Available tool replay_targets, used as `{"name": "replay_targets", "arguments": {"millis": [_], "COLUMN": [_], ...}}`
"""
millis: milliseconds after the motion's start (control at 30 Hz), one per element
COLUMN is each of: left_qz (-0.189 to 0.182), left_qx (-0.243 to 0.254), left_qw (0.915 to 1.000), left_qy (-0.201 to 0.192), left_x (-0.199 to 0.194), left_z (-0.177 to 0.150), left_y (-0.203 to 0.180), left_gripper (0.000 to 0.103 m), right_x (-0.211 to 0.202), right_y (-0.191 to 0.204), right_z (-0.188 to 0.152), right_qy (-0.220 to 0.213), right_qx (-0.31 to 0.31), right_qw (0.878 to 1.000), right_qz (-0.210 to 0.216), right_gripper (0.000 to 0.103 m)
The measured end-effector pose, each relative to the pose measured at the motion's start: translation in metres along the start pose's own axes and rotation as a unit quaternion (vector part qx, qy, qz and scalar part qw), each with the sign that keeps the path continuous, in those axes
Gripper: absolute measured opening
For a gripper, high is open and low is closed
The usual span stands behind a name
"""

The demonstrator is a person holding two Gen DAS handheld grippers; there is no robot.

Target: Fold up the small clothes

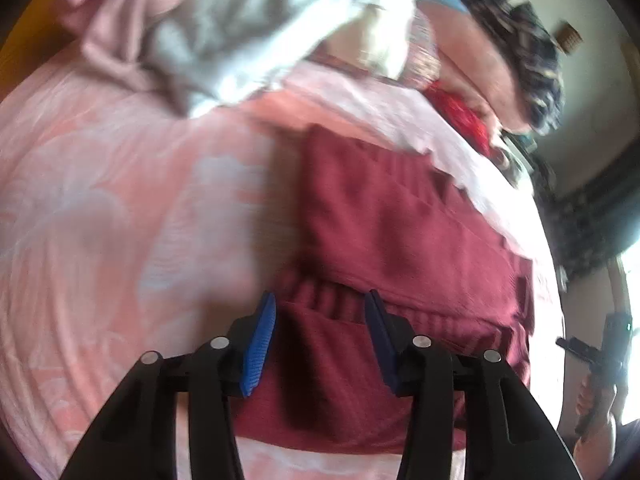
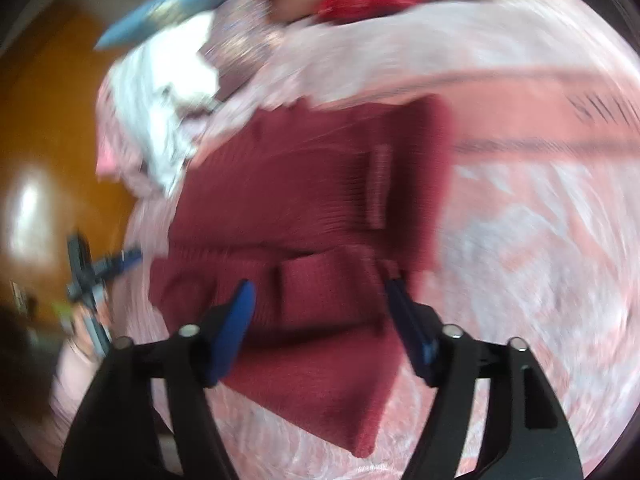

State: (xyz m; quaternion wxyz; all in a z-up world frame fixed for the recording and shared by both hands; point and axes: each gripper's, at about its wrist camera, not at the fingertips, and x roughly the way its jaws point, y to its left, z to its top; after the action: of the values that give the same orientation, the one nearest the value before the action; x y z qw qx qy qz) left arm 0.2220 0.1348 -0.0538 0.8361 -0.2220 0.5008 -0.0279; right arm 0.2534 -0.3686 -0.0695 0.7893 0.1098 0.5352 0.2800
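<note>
— Since our left gripper (image 1: 320,336) has its blue pads apart with nothing pinched, why do we hang it over the dark red cloth (image 1: 392,240)?

— We think we just want the cloth to lie flat. Our jaws are let go, and the cloth rests by itself on the pink bedspread (image 1: 120,208).

— And our right gripper (image 2: 320,320)?

— Wide apart too, holding nothing. It hovers over the near fold of the same red cloth, and the picture is blurry.

— Why is the cloth in a block shape?

— It looks folded over already — layers on top of each other. That keeps it small and neat.

— And the heap behind?

— That pile of other clothes (image 1: 224,28) sits at the far side of the bed, near the red cloth but apart — maybe waiting for us.
</note>
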Motion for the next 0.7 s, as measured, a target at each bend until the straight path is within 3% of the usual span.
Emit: {"name": "replay_targets", "arguments": {"millis": [133,333,500,600,667,700], "left_qz": [0.007,0.037,0.09,0.11,0.124,0.127], "left_qx": [0.097,0.231,0.282,0.291,0.29,0.288], "left_qw": [0.9952,0.9717,0.9547,0.9498,0.9483,0.9486], "left_qy": [0.012,0.032,0.03,0.031,0.03,0.029], "left_x": [0.009,0.035,0.059,0.07,0.075,0.078], "left_z": [-0.018,-0.055,-0.069,-0.07,-0.069,-0.068], "left_y": [-0.056,-0.121,-0.138,-0.141,-0.139,-0.138], "left_gripper": [0.055,0.064,0.067,0.067,0.065,0.055], "right_x": [0.033,0.067,0.071,0.078,0.081,0.084], "right_y": [0.025,0.019,-0.001,-0.011,-0.015,-0.016], "right_z": [-0.001,0.0,0.006,0.008,0.008,0.01], "right_qy": [0.035,0.064,0.061,0.068,0.073,0.072], "right_qx": [-0.06,-0.056,-0.031,-0.021,-0.019,-0.024], "right_qw": [0.997,0.993,0.994,0.995,0.994,0.994], "right_qz": [-0.037,-0.081,-0.083,-0.075,-0.077,-0.079], "right_gripper": [0.083,0.083,0.083,0.081,0.07,0.063]}}
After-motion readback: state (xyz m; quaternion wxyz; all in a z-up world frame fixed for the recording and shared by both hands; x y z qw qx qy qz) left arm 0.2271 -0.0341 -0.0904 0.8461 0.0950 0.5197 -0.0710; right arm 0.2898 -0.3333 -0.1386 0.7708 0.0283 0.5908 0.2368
